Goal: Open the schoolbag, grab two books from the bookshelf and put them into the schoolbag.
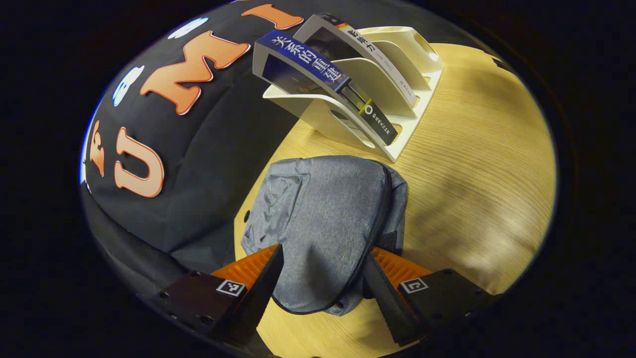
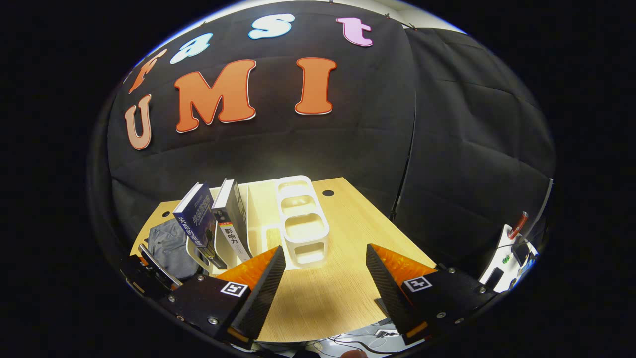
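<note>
Count, both views. One schoolbag (image 1: 323, 223), grey, zip closed, lying on the table (image 1: 487, 164). One table, light wood. One bookshelf (image 1: 397, 79), white plastic, with several slanted dividers; exact slot number hard to tell. Two books in it: one blue-spined book (image 1: 303, 59), one grey-spined book (image 1: 377, 62), each in its own slot. Two grippers: left gripper (image 1: 322, 283), right gripper (image 2: 323, 283), two fingers each, four in all. One dark round hole (image 2: 328, 193) in the table's far edge.
</note>
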`<state>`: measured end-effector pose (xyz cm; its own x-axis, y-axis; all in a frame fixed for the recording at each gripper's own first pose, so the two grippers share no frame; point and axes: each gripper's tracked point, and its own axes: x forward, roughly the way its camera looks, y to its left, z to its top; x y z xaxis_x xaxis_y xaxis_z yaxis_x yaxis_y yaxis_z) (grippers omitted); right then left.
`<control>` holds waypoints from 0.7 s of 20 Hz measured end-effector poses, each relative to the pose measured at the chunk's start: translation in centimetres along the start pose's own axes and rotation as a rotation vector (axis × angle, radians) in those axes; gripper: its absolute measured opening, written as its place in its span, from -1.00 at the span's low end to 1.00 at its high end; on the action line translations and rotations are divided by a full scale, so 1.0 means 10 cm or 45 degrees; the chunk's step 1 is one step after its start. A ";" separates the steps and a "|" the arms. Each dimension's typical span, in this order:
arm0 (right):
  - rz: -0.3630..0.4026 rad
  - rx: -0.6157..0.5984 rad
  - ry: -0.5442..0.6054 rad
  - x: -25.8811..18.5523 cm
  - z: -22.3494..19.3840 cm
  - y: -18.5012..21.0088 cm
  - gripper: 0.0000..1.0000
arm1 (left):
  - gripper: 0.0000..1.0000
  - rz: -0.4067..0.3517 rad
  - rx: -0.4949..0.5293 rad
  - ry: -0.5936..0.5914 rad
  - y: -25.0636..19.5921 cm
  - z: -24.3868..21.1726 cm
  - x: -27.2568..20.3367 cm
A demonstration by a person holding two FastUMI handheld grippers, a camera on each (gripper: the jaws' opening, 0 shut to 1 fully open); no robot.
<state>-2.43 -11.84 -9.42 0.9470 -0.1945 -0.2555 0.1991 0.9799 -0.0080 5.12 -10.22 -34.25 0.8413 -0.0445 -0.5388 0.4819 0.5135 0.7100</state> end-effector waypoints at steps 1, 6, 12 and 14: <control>0.007 0.000 0.001 0.01 0.00 0.01 0.96 | 0.91 -0.015 -0.005 0.011 -0.01 0.00 0.01; 0.055 0.024 0.002 0.07 0.06 0.03 0.96 | 0.17 -0.047 -0.040 0.062 -0.09 0.05 0.01; 0.122 0.023 -0.005 0.23 0.18 0.03 0.96 | -0.92 -0.024 0.022 0.108 -0.07 0.13 0.01; 0.165 0.050 0.005 0.28 0.20 0.06 0.96 | -0.93 -0.062 0.035 0.121 -0.10 0.14 -0.01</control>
<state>0.83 -11.89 -8.25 0.9644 -0.0661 -0.2560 0.0849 0.9944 0.0634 4.95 -11.95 -34.27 0.7902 0.0132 -0.6127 0.5293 0.4892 0.6932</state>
